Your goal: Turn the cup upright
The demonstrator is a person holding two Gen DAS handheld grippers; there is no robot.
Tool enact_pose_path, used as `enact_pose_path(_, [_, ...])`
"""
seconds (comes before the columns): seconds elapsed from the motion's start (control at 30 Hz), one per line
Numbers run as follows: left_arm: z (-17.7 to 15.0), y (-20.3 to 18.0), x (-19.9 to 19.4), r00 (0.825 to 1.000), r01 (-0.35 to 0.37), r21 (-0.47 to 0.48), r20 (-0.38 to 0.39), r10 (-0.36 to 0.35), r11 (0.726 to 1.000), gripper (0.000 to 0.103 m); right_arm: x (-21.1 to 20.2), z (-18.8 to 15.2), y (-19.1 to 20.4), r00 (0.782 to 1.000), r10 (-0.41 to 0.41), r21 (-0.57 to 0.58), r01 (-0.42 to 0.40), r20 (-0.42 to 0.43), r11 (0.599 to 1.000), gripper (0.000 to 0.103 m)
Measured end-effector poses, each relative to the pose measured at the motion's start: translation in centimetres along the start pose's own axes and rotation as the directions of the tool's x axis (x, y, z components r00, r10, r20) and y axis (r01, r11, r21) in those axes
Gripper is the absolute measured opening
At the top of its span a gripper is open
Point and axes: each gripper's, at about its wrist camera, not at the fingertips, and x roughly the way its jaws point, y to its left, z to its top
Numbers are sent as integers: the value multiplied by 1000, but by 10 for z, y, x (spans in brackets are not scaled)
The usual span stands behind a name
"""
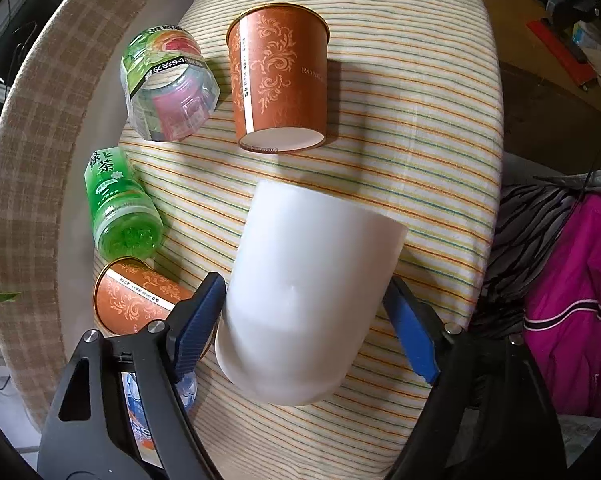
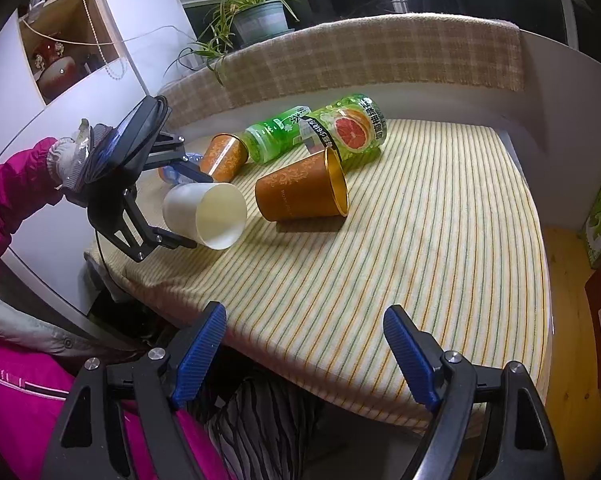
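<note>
A white cup (image 1: 304, 300) lies tilted, base toward the camera, between the blue pads of my left gripper (image 1: 304, 328). In the right wrist view the white cup (image 2: 204, 214) is held off the striped cloth with its mouth facing right, and the left gripper (image 2: 192, 212) is shut on its sides. My right gripper (image 2: 304, 352) is open and empty above the near edge of the table.
An orange paper cup (image 1: 278, 80) lies on its side on the striped cloth (image 1: 420, 120); it also shows in the right wrist view (image 2: 300, 192). A second orange cup (image 1: 136, 296), a green tea bottle (image 1: 120, 208) and a grapefruit bottle (image 1: 168, 84) lie at the left. A plaid ledge (image 2: 360, 56) runs behind.
</note>
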Motion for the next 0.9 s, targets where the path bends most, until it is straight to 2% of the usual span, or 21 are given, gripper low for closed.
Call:
enact_pose_path(0.33, [-9,11,-4,998,43,-117,54,-37,992,80,3,-3,4,1000,1,-5,-1,-7,1000,83])
enact_pose_path(0.53, [-19,17,-8,991,96,-209,113,-73,973,78,5,-3,5,1000,3,-12,-3,-13,1000,83])
enact_pose_path(0.63, [-24,21,-8,984,127,-261,155,-88,957,78,5,-3,4,1000,2,-10,-2,-13,1000,83])
enact_pose_path(0.8, [-38,34,-7,964,208,-368,235,-126,906,78,7,-4,4,1000,-1,-14,1,-22,1000,83])
enact_pose_path(0.9, [-40,34,-7,961,213,-367,244,-128,905,78,9,-2,5,1000,-3,-14,3,-27,1000,83])
